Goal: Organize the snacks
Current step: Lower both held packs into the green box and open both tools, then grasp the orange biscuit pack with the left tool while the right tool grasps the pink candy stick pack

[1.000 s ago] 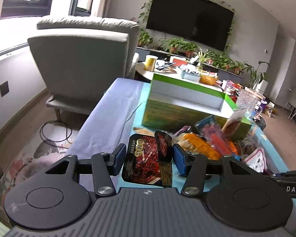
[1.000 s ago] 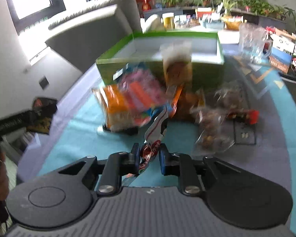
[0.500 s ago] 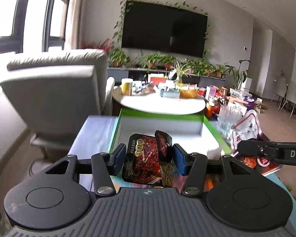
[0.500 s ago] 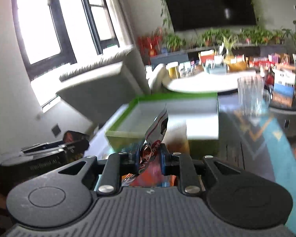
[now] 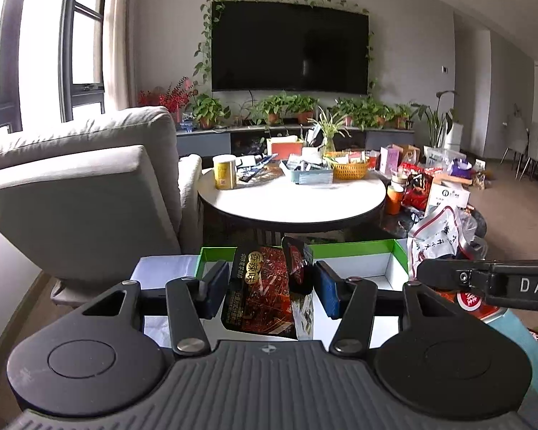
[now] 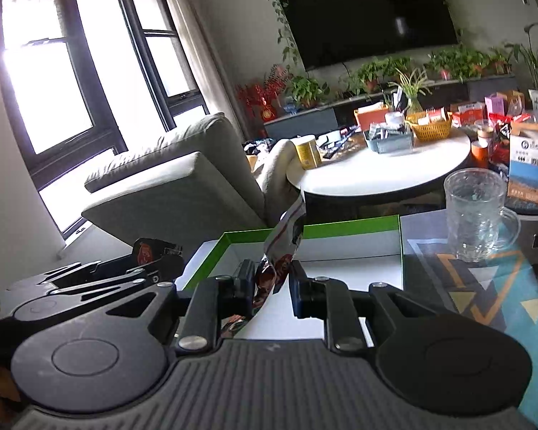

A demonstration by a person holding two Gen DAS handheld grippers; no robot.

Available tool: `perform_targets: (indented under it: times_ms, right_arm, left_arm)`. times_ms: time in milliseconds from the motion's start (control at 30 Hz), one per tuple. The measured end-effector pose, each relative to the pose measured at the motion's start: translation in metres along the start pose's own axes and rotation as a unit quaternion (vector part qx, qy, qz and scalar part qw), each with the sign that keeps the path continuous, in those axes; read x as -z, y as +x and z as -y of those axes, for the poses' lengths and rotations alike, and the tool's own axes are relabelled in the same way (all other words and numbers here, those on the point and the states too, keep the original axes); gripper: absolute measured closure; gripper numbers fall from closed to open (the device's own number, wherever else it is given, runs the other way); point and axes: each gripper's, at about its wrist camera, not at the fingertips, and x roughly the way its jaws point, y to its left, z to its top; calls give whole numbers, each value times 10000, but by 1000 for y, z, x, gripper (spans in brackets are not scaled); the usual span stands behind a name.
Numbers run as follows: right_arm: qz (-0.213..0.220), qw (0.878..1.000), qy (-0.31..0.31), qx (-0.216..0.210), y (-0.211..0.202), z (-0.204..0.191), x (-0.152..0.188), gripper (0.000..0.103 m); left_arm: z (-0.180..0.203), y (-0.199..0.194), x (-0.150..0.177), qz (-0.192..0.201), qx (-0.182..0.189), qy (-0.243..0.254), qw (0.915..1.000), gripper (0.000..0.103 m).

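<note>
Left wrist view: the left gripper holds a dark red snack packet, maybe loosely. The right gripper pinches a shiny white snack bag. Both hang over the green-edged white box.

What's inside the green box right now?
The green box shows only bare white floor and walls in the right wrist view. Its near part is covered by the right claw and its white snack packet, so unseen.
</note>
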Motion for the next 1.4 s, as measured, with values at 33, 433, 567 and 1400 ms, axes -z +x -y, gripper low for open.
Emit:
perform_targets:
  times_ms: [33,433,567,1400]
  right_arm:
    - [-28,10000,25,4,4,2,-1,82]
    - [-585,9980,138,177,41,12,3,79]
    - [-738,9968,214,231,44,14,7,76]
    - [-1022,9930,128,-586,-21,3,49,39]
  left_arm:
    - [1,6,0,-29,-7,13,10000,54]
    - [2,54,13,-651,-39,70,9978,53]
    - [-1,55,18,-719,-66,29,9974,53]
    - [0,-38,66,-838,389,-44,9957,47]
